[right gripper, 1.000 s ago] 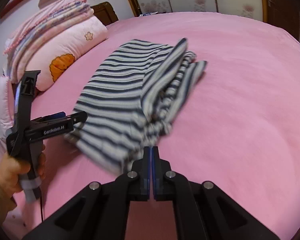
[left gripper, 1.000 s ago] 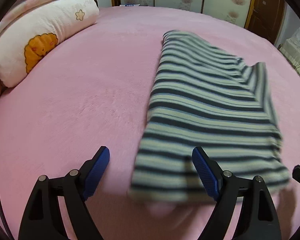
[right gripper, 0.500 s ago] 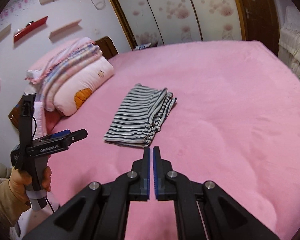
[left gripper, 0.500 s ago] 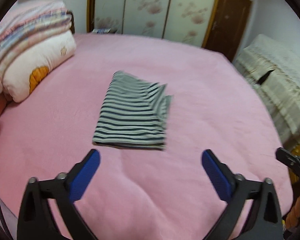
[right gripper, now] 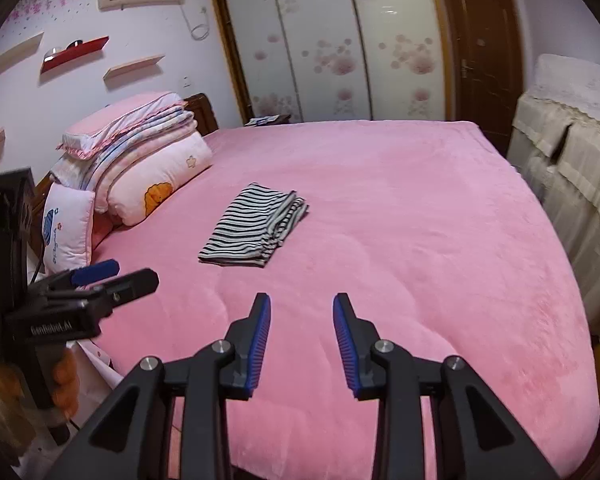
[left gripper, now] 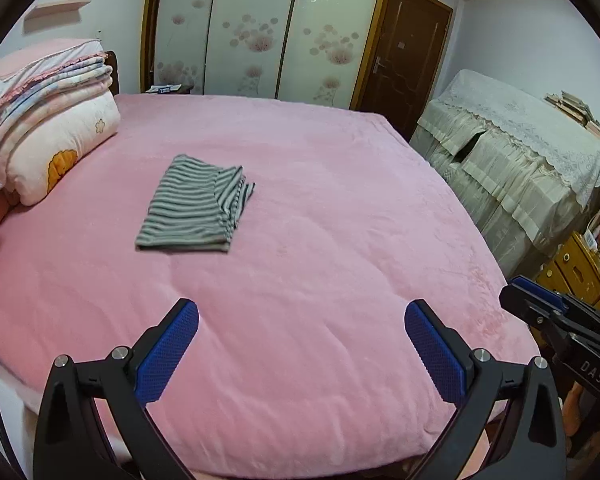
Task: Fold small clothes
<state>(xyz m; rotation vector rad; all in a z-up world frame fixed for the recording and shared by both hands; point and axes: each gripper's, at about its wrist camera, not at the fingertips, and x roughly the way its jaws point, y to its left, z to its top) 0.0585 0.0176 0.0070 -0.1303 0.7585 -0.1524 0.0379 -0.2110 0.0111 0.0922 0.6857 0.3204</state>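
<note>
1. The striped grey-and-dark knitted garment now lies folded into a flat rectangle on the pink plush bed cover. In the left wrist view it sits left of centre in the upper half of the frame; in the right wrist view, just left of centre.

2. A second ago that garment filled both views, right at my fingertips. Now it is small and well apart from both tools, so I have pulled both away from it.

3. My left hand-held gripper stands as wide as it goes, its blue pads far apart at the bottom of the frame, with only bed cover between them. It holds nothing.

4. My right hand-held gripper was pinched shut a second ago. Its jaws have just been opening and now stand partly apart, with nothing between the pads but pink cover. It is empty too.

5. The garment's right side shows bunched layers near its upper right corner, while its near edge lies fairly straight. I cannot tell from here how neat the inner layers are.

6. The stacked pink and pastel quilts and the cartoon-printed pillow sit at the left of the frame, near the garment but not touching it.

7. My reading: with both tools clear and the piece lying flat, this fold looks finished. No other small garment shows on the bed, so I judge the task at or near its end.
</note>
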